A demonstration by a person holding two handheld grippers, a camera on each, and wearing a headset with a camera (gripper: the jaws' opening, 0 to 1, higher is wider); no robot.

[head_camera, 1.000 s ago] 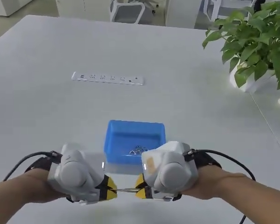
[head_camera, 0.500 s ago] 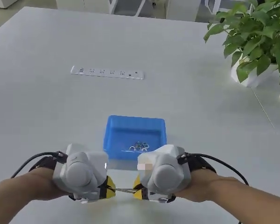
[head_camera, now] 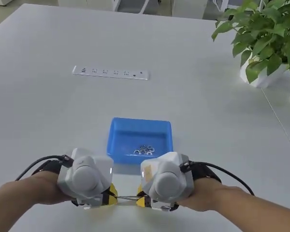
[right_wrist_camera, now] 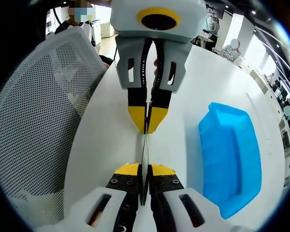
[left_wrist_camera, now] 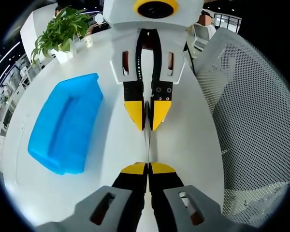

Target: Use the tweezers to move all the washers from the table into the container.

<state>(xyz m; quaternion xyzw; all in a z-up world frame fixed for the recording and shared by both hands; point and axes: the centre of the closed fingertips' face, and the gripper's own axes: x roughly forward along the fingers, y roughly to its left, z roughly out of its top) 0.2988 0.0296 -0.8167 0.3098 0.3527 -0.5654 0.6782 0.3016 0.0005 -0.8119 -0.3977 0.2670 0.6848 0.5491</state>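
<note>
Grey-white table (head_camera: 208,121) carries the blue container (head_camera: 117,145) just ahead of two grippers that face each other tip to tip at the near edge. The left gripper (head_camera: 111,195) and the right gripper (head_camera: 142,199) each have their jaws pressed together on one end of the steel tweezers (head_camera: 127,197), which bridge the gap between them. The washers (head_camera: 145,150) lie clustered inside the container, and no loose washer can be made out on the table, so the task appears close to done. A clean handover or set-down calls for one gripper to hold a firm pinch while the other eases off, with the tweezers level. Both gripper views show the tweezers edge-on as a thin line, so which end is the tip cannot be told. The washers are too small to count, and the hands hide the table beneath them.
</note>
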